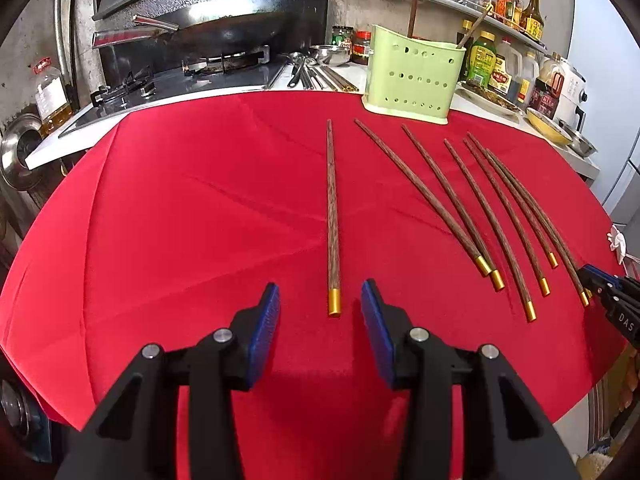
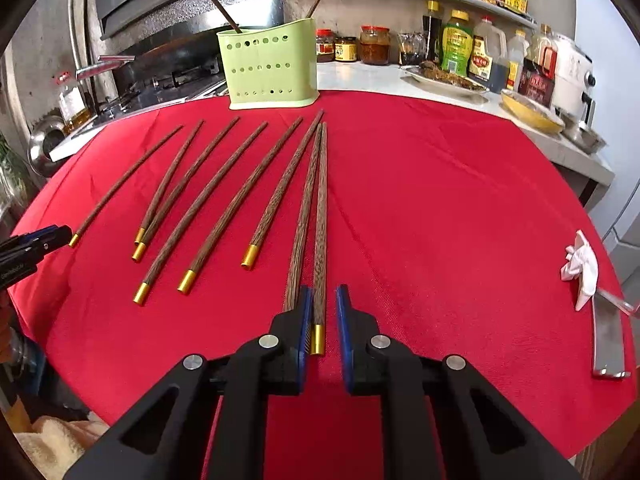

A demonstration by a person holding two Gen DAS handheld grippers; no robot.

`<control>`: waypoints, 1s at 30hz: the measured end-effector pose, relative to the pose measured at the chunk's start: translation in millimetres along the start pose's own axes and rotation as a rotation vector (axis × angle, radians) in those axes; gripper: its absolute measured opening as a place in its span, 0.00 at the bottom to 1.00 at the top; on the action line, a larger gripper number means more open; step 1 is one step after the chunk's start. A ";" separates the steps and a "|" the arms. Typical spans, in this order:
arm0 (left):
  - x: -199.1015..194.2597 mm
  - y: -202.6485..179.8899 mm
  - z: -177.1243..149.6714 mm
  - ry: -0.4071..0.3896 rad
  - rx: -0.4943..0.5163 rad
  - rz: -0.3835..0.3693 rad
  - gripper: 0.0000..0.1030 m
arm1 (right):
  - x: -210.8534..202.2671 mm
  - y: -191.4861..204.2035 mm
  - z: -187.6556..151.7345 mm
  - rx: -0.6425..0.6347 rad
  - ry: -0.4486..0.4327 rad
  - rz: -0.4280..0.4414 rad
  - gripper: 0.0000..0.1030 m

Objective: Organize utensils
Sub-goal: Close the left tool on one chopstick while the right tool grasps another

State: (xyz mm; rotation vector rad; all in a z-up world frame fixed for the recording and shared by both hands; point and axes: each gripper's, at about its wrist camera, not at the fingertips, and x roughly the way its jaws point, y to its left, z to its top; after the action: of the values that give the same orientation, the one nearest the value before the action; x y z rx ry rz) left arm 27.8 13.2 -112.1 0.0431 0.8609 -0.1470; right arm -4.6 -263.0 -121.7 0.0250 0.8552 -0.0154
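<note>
Several brown wooden chopsticks with gold caps lie on a red cloth (image 1: 180, 220). A green perforated utensil holder (image 1: 412, 76) stands at the cloth's far edge with two chopsticks upright in it; it also shows in the right wrist view (image 2: 270, 66). My left gripper (image 1: 320, 304) is open, with the gold cap of the leftmost chopstick (image 1: 333, 216) just ahead between the fingers. My right gripper (image 2: 322, 312) is open around the rightmost chopstick (image 2: 320, 232), with another chopstick (image 2: 300, 224) beside its left finger.
A stove with a wok (image 1: 216, 36) is at the back left. Sauce bottles and jars (image 2: 476, 48) line the counter and shelf. A yellow dish (image 2: 530, 112) sits at the right. A white cloth (image 2: 582, 270) and a metal tool (image 2: 608, 336) lie at the cloth's right edge.
</note>
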 end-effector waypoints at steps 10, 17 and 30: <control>14.3 -11.8 5.0 0.017 0.027 0.001 0.11 | -4.2 -19.4 -6.1 0.060 -0.007 0.018 0.07; 11.0 -24.0 -1.3 0.034 0.099 0.038 0.08 | -3.5 -12.3 -7.4 0.041 -0.013 0.055 0.09; 10.1 -29.5 -3.4 0.036 0.123 0.093 0.08 | -14.5 -11.4 -21.3 0.037 -0.032 0.026 0.10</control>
State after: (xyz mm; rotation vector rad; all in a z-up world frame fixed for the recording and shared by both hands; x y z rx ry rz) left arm 27.5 -16.8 -121.3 0.2010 0.8832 -0.1125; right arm -30.4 -273.8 -124.9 0.0705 0.8229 -0.0071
